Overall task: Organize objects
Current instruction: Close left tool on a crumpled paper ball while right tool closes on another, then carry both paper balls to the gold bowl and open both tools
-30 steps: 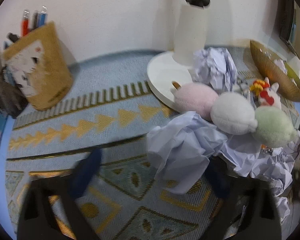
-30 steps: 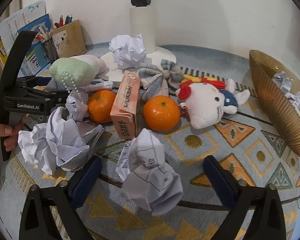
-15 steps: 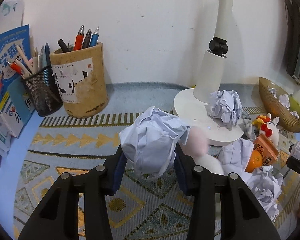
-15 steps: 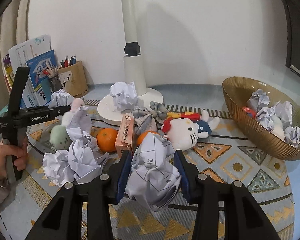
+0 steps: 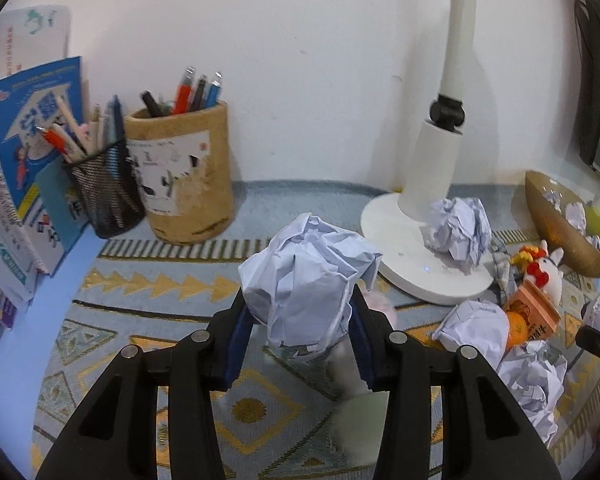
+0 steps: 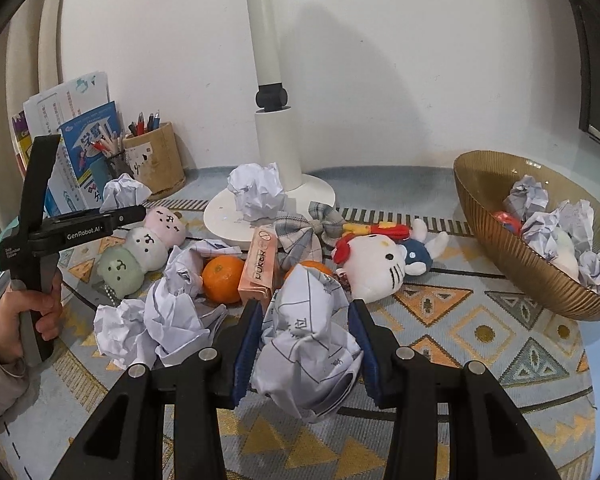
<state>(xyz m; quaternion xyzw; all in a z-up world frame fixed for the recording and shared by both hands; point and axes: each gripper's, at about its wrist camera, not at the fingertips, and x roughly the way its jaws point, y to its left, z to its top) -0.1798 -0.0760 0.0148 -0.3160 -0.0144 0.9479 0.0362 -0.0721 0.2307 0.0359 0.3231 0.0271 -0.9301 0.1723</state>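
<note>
The left tongs [image 5: 300, 336] are raised above the patterned table [image 5: 112, 312] and are clenched on a plain white paper ball [image 5: 308, 280], which sits between the two blue pads [image 5: 240, 340]. In the right wrist view the left tongs [image 6: 134, 212] point to the right above the plush toys, and a hand [image 6: 24, 312] holds their grip from below. The right tongs [image 6: 306, 340] are also lifted and are grasping a second paper ball with printed lines [image 6: 304, 340], pressed from both sides.

The golden bowl [image 6: 496, 248] stands at the right edge of the table and contains several crumpled papers [image 6: 540, 224] and something red. A cork pen cup [image 5: 180, 180] and a black mesh cup [image 5: 104, 192] near the wall are full of pens.

More paper balls remain on the table: one on the lamp base [image 6: 260, 196] and a loose heap [image 6: 160, 320] beside an orange [image 6: 222, 278].
</note>
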